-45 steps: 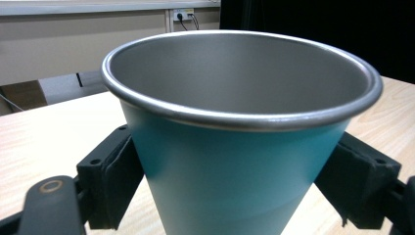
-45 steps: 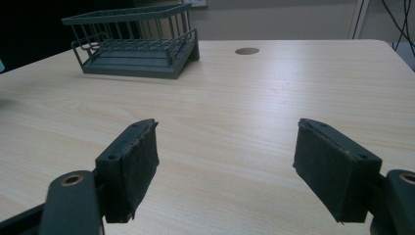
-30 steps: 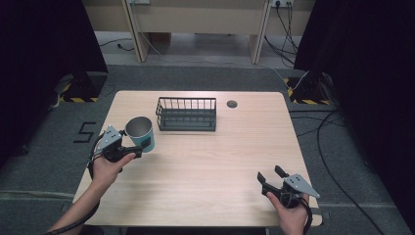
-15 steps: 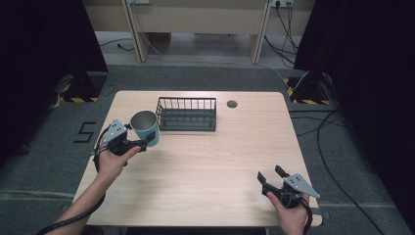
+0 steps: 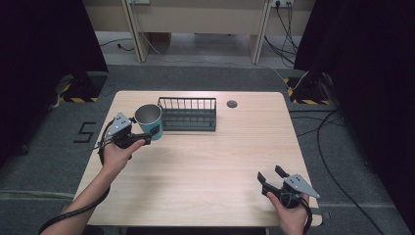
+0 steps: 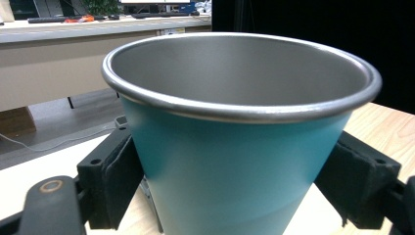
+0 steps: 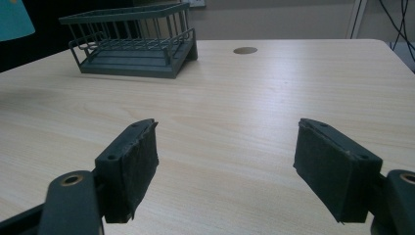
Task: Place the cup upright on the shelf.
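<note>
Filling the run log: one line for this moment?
left gripper: shut on teal metal cup | cup: beside dark wire basket | right gripper: open, idle

In the left gripper view, the base of the teal metal cup with the bare steel rim [image 6: 240, 161] is cut off by the bottom edge, so its underside cannot be made out. The wooden table [image 6: 386, 122] is largely hidden behind the cup, and the outer ends of the left tongs [image 6: 235, 196] are cropped at both lower corners. In the right gripper view, the cup is reduced to a teal sliver [image 7: 13, 18] cut by the top left corner. In the high view, the lower wall of the cup is covered by the left tongs [image 5: 147, 134], and the contact of the pads cannot be judged there.
</note>
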`<control>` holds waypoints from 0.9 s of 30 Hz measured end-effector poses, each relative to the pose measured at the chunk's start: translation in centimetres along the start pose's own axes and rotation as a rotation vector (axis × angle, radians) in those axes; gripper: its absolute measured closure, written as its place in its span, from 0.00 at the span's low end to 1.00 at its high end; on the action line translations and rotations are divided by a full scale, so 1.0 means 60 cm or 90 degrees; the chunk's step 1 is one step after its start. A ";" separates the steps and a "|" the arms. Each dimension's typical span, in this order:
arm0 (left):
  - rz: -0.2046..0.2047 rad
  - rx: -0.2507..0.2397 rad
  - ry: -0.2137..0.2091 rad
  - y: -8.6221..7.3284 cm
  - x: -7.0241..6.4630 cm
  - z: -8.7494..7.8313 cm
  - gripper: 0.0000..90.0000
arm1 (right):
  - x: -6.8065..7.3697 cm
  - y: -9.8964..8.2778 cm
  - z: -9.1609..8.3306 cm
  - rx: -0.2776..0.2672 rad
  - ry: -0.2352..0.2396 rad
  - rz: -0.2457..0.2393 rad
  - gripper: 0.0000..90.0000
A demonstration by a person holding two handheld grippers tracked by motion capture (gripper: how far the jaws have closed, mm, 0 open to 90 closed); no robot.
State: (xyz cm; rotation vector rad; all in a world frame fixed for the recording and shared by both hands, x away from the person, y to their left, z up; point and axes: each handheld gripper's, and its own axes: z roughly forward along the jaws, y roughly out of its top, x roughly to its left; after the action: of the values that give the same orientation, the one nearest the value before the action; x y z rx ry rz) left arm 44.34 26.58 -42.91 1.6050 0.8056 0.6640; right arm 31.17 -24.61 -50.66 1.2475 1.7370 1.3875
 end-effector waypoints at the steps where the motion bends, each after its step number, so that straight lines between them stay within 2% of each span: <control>1: 0.003 -0.001 -0.002 0.002 -0.001 0.004 0.18 | 0.000 0.000 0.000 -0.001 0.000 -0.001 0.28; 11: 0.007 -0.003 -0.010 0.018 -0.008 0.032 0.18 | 0.000 0.000 0.000 0.001 -0.001 0.001 0.27; 27: 0.014 -0.003 -0.010 0.042 -0.009 0.075 0.18 | 0.000 -0.002 0.001 0.002 0.000 0.002 0.27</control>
State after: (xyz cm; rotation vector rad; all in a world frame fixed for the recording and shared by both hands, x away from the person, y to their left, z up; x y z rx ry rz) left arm 47.91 23.22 -41.21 1.6146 0.7749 0.6684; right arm 31.20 -24.59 -50.78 1.2523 1.7382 1.3870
